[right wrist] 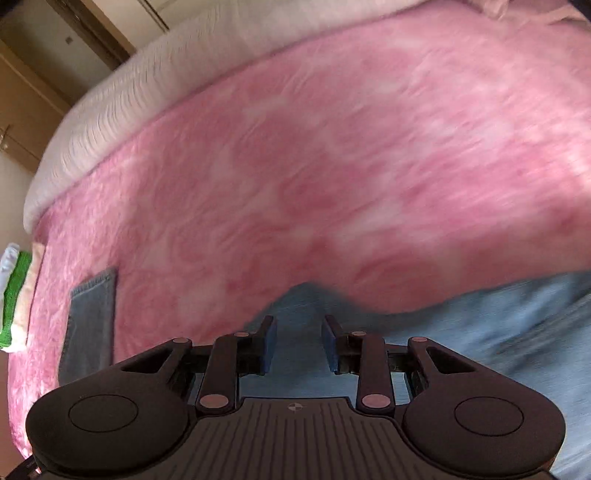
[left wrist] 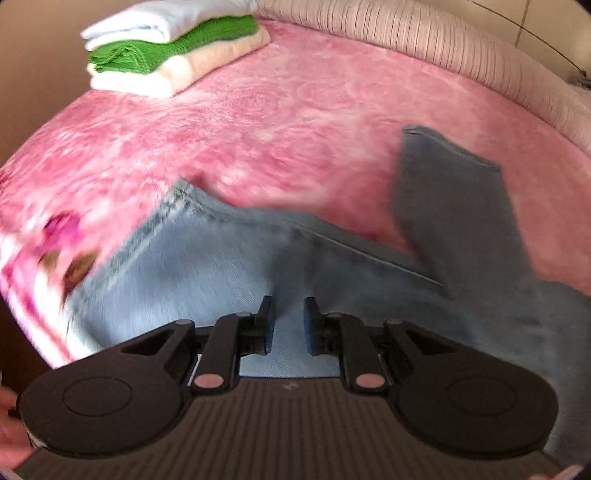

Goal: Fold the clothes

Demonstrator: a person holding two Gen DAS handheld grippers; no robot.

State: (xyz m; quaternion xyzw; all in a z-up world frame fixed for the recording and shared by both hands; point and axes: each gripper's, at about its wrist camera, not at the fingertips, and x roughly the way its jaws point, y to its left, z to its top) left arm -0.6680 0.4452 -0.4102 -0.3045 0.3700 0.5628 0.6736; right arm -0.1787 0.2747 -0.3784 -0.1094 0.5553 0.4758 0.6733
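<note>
Mid-fold on the jeans [left wrist: 207, 280] — your left gripper [left wrist: 289, 325] and right gripper [right wrist: 298, 343] both hover with jaws apart, holding nothing. Next: pinch denim edges squarely.

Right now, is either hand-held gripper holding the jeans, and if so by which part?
Neither holds anything. The left hand-held gripper and right hand-held gripper both hang open above the jeans, with visible gaps between the pads and no denim pinched.

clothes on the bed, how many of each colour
white folded item: 1
green folded item: 1
cream folded item: 1
blue jeans: 1
total: 4
</note>
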